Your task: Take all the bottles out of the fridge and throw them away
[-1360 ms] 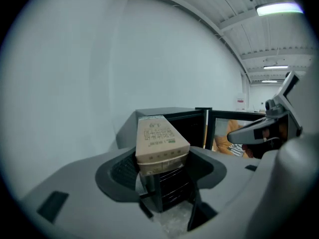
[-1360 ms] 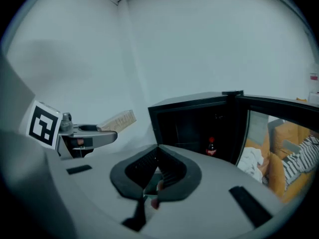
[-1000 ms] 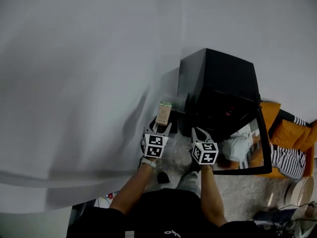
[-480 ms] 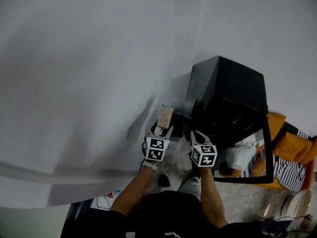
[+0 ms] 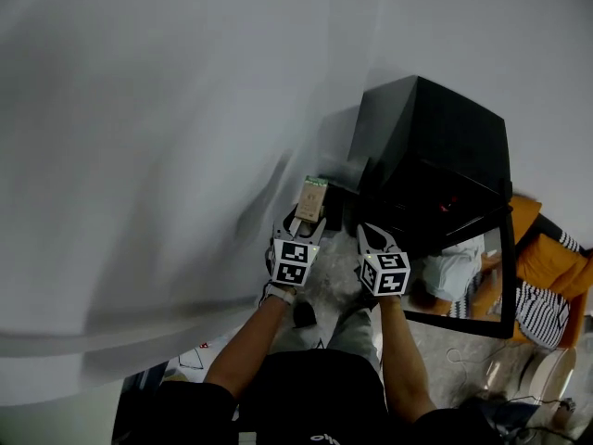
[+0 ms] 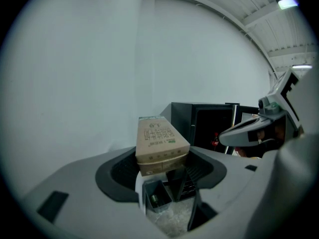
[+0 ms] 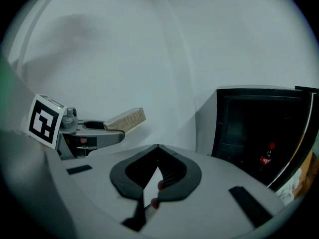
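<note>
At the bottom centre of the head view the person's two forearms reach up the frame, each hand carrying one gripper with one marker cube. The left gripper (image 5: 309,222) has its fingers clamped on a single brown carton (image 5: 312,199) with a green top edge; in the left gripper view the carton (image 6: 160,144) stands on end between the pads. Just to its right, the right gripper (image 5: 371,235) has its fingers pressed together on nothing, their tips meeting in the right gripper view (image 7: 157,148). Beyond both, in the centre right of the head view, stands one black fridge (image 5: 435,156), its one glass door (image 5: 463,276) swung open toward the lower right. One bottle (image 7: 266,156) with a red cap shows inside the fridge, low at the right of the right gripper view. A plain white wall (image 5: 167,109) fills the rest.
</note>
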A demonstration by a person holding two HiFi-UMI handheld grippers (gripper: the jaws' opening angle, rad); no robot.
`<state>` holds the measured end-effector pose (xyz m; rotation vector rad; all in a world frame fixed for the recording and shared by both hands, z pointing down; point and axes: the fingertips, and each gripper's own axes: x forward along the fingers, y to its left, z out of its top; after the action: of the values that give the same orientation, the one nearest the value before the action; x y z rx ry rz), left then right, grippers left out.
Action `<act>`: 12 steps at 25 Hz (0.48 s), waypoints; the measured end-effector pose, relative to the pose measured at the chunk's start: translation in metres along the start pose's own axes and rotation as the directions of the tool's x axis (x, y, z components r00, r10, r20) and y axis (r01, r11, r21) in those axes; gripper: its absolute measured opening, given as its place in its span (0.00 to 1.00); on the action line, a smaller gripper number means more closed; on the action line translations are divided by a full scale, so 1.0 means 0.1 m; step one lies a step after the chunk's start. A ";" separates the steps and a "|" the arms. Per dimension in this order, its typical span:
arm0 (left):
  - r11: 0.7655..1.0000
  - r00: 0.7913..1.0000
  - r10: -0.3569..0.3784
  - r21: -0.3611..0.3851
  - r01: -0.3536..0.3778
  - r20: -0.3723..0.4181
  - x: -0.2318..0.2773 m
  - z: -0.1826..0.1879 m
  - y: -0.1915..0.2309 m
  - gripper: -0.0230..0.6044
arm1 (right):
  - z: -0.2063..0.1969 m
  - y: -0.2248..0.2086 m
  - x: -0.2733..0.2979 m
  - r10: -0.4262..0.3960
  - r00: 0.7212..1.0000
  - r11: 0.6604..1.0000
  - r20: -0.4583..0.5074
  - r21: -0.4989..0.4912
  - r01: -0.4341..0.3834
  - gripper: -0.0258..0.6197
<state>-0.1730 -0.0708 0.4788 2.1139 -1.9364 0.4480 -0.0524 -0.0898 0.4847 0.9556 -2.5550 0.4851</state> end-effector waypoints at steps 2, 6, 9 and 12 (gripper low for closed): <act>1.000 1.000 -0.002 0.005 0.002 0.001 0.08 -0.05 0.01 0.48 | -0.03 -0.03 0.07 0.009 1.000 1.000 -0.006 -0.012 -0.009 0.04; 1.000 1.000 -0.007 -0.005 0.007 -0.016 0.26 -0.24 0.02 0.48 | -0.16 -0.09 0.26 0.029 0.999 0.999 -0.023 -0.027 -0.030 0.04; 1.000 0.999 -0.008 -0.018 0.008 -0.037 0.38 -0.46 0.04 0.48 | -0.33 -0.12 0.41 0.046 0.998 0.998 -0.045 -0.029 -0.047 0.04; 0.999 0.998 -0.014 -0.031 0.012 -0.065 0.52 -0.72 0.06 0.48 | -0.52 -0.19 0.60 0.054 0.996 0.998 -0.070 -0.027 -0.056 0.04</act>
<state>-0.1798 -0.0925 0.5645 2.0655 -1.8804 0.4760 -0.0699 -0.1136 0.5606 0.8462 -2.5246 0.4872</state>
